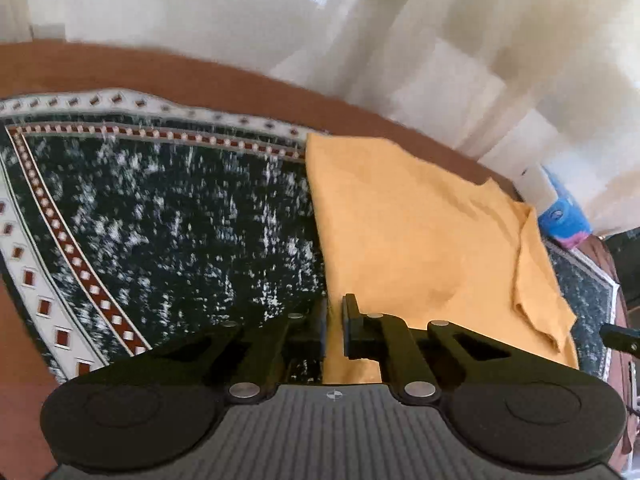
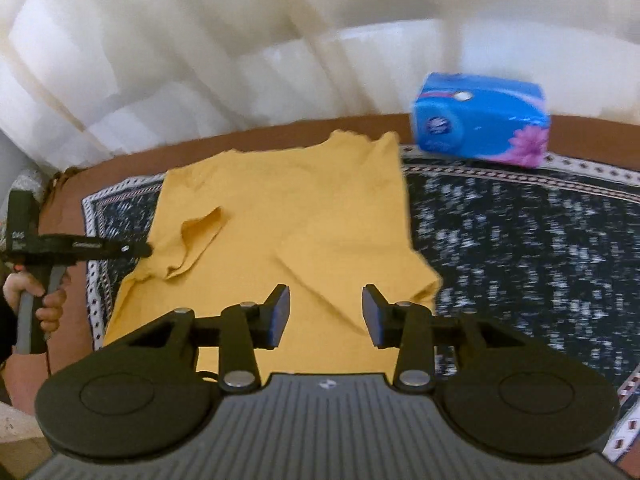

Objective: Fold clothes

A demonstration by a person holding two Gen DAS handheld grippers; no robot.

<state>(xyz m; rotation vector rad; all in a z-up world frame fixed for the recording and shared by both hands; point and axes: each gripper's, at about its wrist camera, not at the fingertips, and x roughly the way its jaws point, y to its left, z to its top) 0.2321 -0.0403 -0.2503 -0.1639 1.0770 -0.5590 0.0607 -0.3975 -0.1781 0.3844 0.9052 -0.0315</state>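
Worktop [image 2: 248, 136]: we are looking at a brown surface that is running in front of pale curtains.
Patterned mat [image 1: 168, 216]: we are seeing a dark speckled mat with a white and red border; it is lying flat on the worktop and is covering most of it.
Yellow shirt [image 2: 288, 216]: it is lying on the patterned mat, partly folded, with its collar end reaching the far border of the mat. One sleeve is lying turned over onto the body on the left side of the right wrist view.
Tissue pack [image 2: 480, 120]: a blue pack with a pink flower is sitting at the far edge of the mat, just beside the collar end of the shirt.
Right gripper [image 2: 326, 316]: we are holding it above the near part of the shirt; its jaws are standing apart and no cloth is between them.
Left gripper [image 1: 334, 330]: it is hovering over the shirt's side edge; its jaws are showing a narrow gap and we are seeing nothing pinched there.
Hand [image 2: 44, 300]: it is holding the handle of the left gripper.
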